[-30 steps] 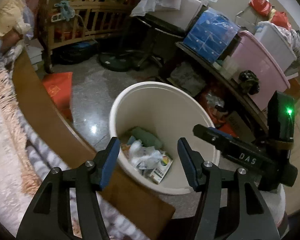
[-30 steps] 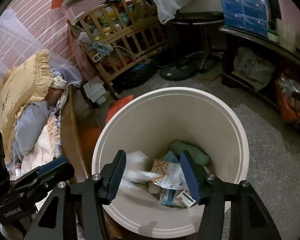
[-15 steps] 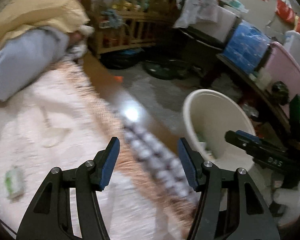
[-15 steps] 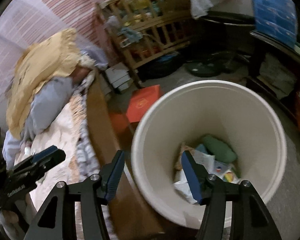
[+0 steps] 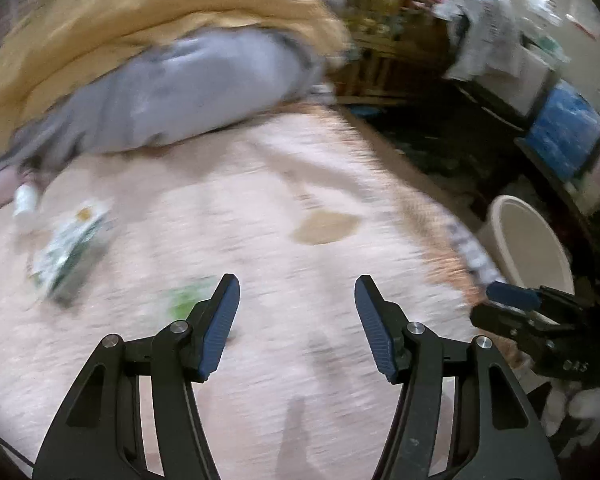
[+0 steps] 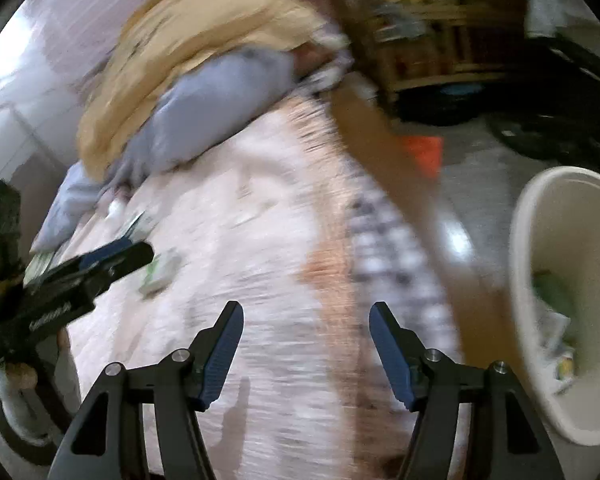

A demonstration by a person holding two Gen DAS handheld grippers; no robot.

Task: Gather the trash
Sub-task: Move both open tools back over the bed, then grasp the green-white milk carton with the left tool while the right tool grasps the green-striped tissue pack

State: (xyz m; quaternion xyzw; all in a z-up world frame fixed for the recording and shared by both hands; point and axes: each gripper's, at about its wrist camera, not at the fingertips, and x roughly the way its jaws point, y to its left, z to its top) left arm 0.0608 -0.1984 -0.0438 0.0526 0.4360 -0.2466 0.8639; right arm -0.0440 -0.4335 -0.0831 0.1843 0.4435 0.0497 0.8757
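The left gripper, jaws spread and empty, is hovering nearest the green scrap lying at nine o'clock; the right gripper is opening, empty.

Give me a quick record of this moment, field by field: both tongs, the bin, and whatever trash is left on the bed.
left tongs: open, nothing between the pads, over the pinkish blanket
right tongs: jaws opening, nothing between them, above the blanket near the bed edge
bin: cream, on the floor beside the bed, trash visible inside
trash on bed: white and green packet, small green piece, small white bottle; all blurred
bedding: yellow cover over a grey pillow
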